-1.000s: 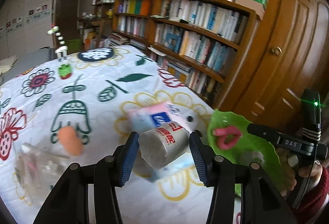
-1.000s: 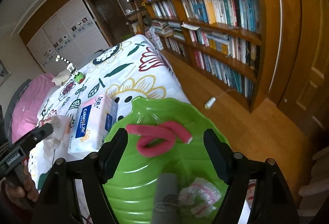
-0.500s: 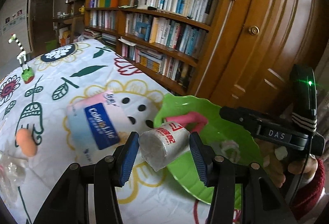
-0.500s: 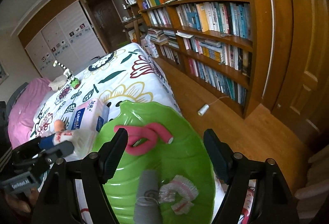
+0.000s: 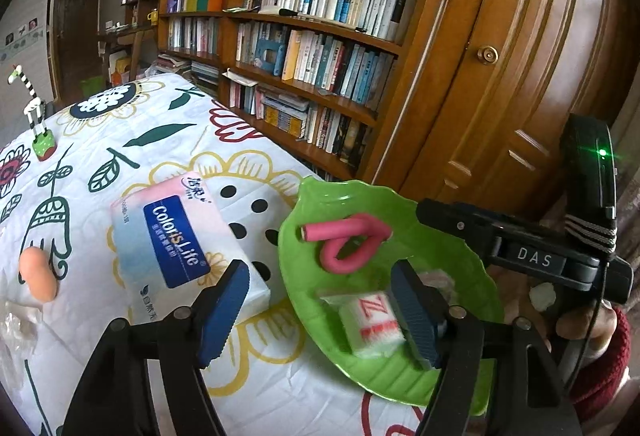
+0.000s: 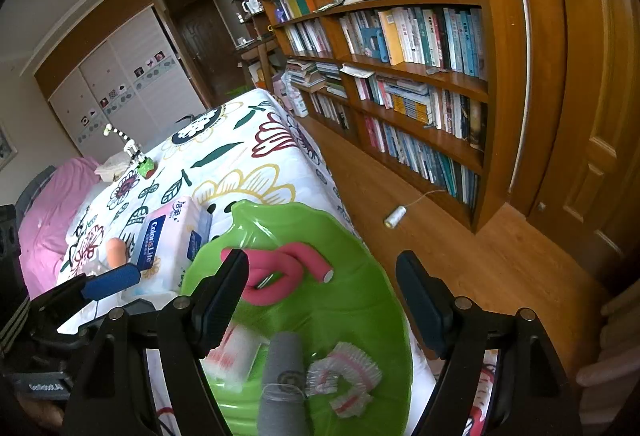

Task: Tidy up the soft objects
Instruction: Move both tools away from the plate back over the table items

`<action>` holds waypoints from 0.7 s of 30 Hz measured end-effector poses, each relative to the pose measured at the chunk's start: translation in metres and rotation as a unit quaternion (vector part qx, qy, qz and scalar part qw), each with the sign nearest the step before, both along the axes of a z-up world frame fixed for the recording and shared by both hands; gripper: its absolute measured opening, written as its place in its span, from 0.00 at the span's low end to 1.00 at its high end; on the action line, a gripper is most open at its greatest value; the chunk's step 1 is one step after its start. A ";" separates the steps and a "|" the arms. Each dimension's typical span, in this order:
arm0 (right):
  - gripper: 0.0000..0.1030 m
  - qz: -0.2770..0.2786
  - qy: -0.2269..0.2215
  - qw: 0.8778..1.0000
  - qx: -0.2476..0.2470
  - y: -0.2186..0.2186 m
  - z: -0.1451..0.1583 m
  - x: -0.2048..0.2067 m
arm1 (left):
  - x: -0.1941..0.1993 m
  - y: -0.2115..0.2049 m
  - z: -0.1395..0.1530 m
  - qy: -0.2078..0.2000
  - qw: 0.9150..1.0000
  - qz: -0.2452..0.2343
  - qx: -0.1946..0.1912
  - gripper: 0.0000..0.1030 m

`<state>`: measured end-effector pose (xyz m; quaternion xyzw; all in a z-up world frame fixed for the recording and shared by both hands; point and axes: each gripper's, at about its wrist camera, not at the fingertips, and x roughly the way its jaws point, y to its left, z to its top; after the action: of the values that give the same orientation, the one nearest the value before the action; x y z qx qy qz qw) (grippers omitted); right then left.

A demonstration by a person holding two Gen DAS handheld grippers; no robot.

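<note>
Left wrist view: green leaf-shaped plastic dish (image 5: pixel 460 268) on the bed holds a pink foam curler (image 5: pixel 352 240) and white wrapped tissue roll (image 5: pixel 370 320). Left claw (image 5: pixel 320 310) open, empty, roll partly hidden behind its finger. Right claw (image 6: pixel 320 294) open; grey roll (image 6: pixel 282 376) cut off below.

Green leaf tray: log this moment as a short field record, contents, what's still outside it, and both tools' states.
tray: green leaf tray at the bed's edge
in tray: pink foam roller, white tissue pack, grey roll, pink-white ruffled item
outside tray: ColorisLife tissue pack, orange squishy, on the floral bedcover
left tool: open, holding nothing, over tissue pack
right tool: open, over tray
</note>
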<state>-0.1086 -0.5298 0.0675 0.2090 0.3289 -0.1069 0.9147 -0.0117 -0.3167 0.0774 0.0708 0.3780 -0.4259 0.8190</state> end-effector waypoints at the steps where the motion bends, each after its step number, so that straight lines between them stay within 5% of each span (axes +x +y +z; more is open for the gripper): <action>1: 0.75 0.001 0.000 1.000 0.001 0.000 0.000 0.000 | 0.000 0.001 0.000 0.001 1.000 0.002 0.000 0.74; 21: 0.75 0.022 0.005 1.000 -0.015 0.033 0.000 0.011 | 0.017 0.037 -0.003 0.009 0.999 0.053 -0.009 0.77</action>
<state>-0.0976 -0.4973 0.0678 0.1873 0.3363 -0.0931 0.9182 0.0053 -0.2794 0.0740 0.0397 0.3846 -0.3861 0.8375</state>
